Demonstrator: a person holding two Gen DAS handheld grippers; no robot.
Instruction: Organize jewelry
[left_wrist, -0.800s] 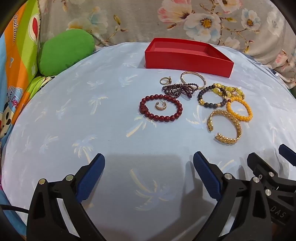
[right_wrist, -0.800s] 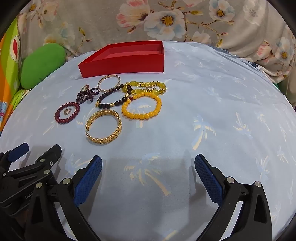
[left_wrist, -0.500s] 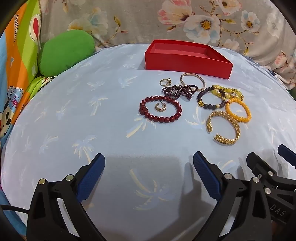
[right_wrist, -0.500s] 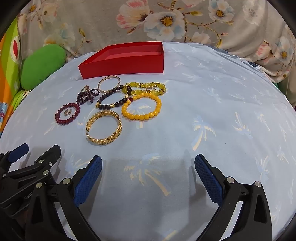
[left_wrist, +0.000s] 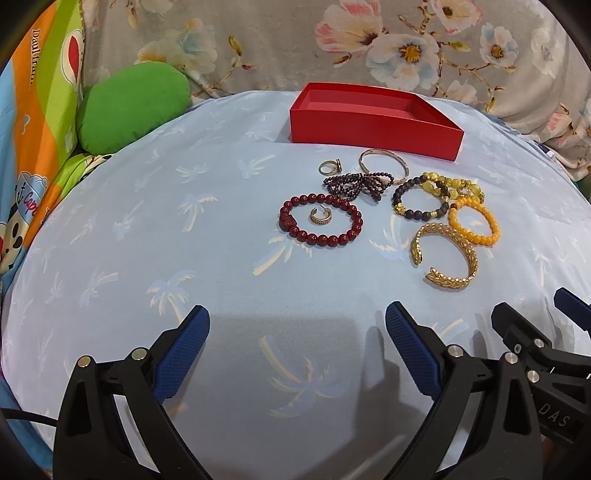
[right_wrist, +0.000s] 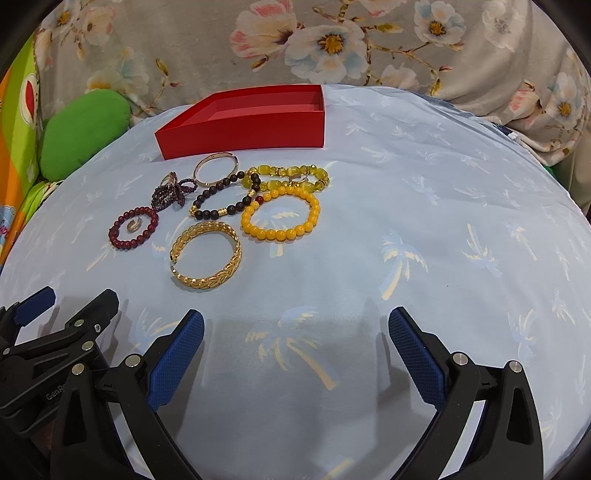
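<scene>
An empty red box stands at the back of the light blue cloth. In front of it lies a cluster of jewelry: a dark red bead bracelet with a small gold ring inside it, a gold cuff, an orange bead bracelet, a black bead bracelet, a yellow-green bead bracelet, a thin gold bangle and a garnet strand. My left gripper and right gripper are open and empty, well short of the jewelry.
A green cushion lies at the back left beside a colourful printed fabric. A floral fabric runs behind the box. The right gripper shows at the left view's lower right.
Both views have shifted slightly; the jewelry and box sit a little lower in frame. Nothing was picked up and both grippers stay open.
</scene>
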